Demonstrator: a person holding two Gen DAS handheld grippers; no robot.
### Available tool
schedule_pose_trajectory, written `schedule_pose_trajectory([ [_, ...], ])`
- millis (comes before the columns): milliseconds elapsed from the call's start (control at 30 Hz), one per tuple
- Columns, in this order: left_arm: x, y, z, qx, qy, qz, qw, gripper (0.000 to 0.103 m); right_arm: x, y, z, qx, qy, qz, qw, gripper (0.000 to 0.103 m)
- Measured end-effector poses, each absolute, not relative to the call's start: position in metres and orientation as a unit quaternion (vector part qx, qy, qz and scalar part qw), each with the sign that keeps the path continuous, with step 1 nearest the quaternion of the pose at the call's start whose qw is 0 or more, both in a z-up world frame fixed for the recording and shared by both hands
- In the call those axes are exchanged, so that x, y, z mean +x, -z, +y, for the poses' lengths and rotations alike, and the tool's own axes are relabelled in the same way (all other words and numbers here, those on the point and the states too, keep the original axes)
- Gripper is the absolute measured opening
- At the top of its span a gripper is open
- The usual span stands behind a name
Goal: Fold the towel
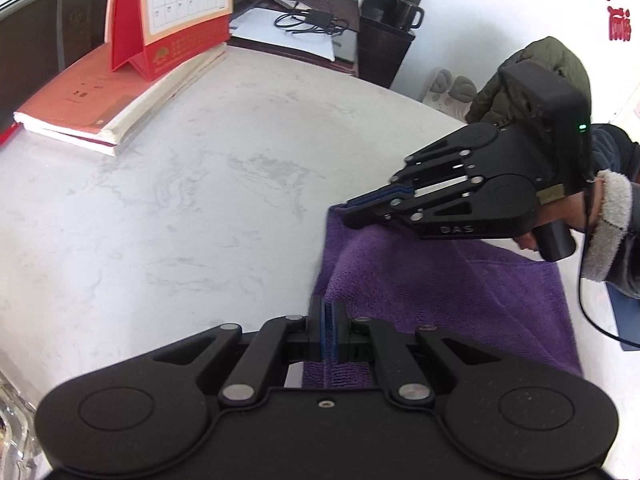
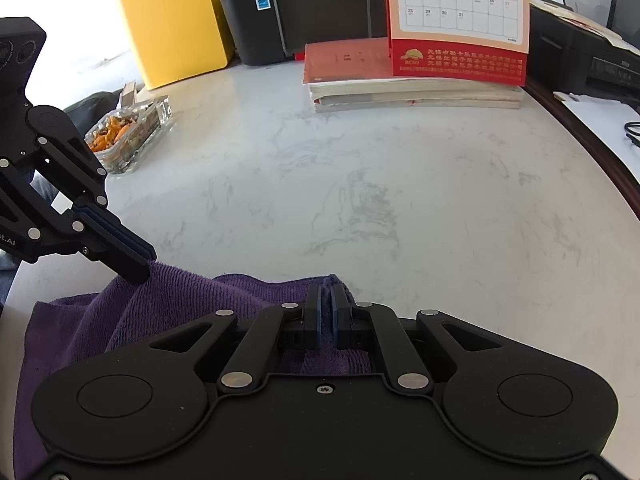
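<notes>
the left gripper (image 1: 329, 320) and the right gripper (image 2: 327, 308) are each pinching a corner of the purple towel (image 1: 440, 300), fingers pressed together on the cloth, over the marble table (image 1: 200, 200).

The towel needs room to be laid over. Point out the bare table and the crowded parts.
Bare: the wide marble table between the purple towel and the stack of books. Crowded: the far edge, with the calendar on the books, the printer and yellow box; the glass dish sits near the left gripper.

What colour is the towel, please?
Purple towel; the left wrist view shows it best.
</notes>
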State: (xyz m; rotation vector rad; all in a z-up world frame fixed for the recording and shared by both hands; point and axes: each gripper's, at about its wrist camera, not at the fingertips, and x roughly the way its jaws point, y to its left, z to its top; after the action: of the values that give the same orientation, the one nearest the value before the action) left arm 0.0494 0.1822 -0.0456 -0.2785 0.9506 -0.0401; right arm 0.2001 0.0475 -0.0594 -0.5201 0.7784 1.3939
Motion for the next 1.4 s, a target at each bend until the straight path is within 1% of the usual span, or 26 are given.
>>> schedule_pose_trajectory([
  [200,0.048,0.058,0.179,-0.115,0.013,0.472,0.874,0.003,0.200,0.060,0.047,-0.221,-0.613,0.348,0.674,0.004],
  [500,0.047,0.063,0.178,-0.111,0.015,0.478,0.871,0.003,0.207,0.052,0.045,-0.202,-0.610,0.340,0.687,0.005],
  [967,0.049,0.063,0.174,-0.106,0.016,0.483,0.869,0.003,0.200,0.062,0.058,-0.246,-0.594,0.307,0.702,0.005],
  [1100,0.050,0.063,0.172,-0.102,0.015,0.484,0.869,0.003,0.198,0.060,0.057,-0.257,-0.577,0.299,0.715,0.015],
  [1233,0.049,0.063,0.171,-0.100,0.013,0.482,0.870,0.003,0.193,0.042,0.049,-0.247,-0.563,0.287,0.735,0.015],
  [1267,0.048,0.063,0.171,-0.100,0.013,0.482,0.871,0.003,0.189,0.036,0.046,-0.243,-0.568,0.282,0.734,0.016],
  [1400,0.048,0.063,0.170,-0.098,0.014,0.480,0.872,0.003,0.167,0.026,0.046,-0.241,-0.599,0.289,0.707,0.017],
])
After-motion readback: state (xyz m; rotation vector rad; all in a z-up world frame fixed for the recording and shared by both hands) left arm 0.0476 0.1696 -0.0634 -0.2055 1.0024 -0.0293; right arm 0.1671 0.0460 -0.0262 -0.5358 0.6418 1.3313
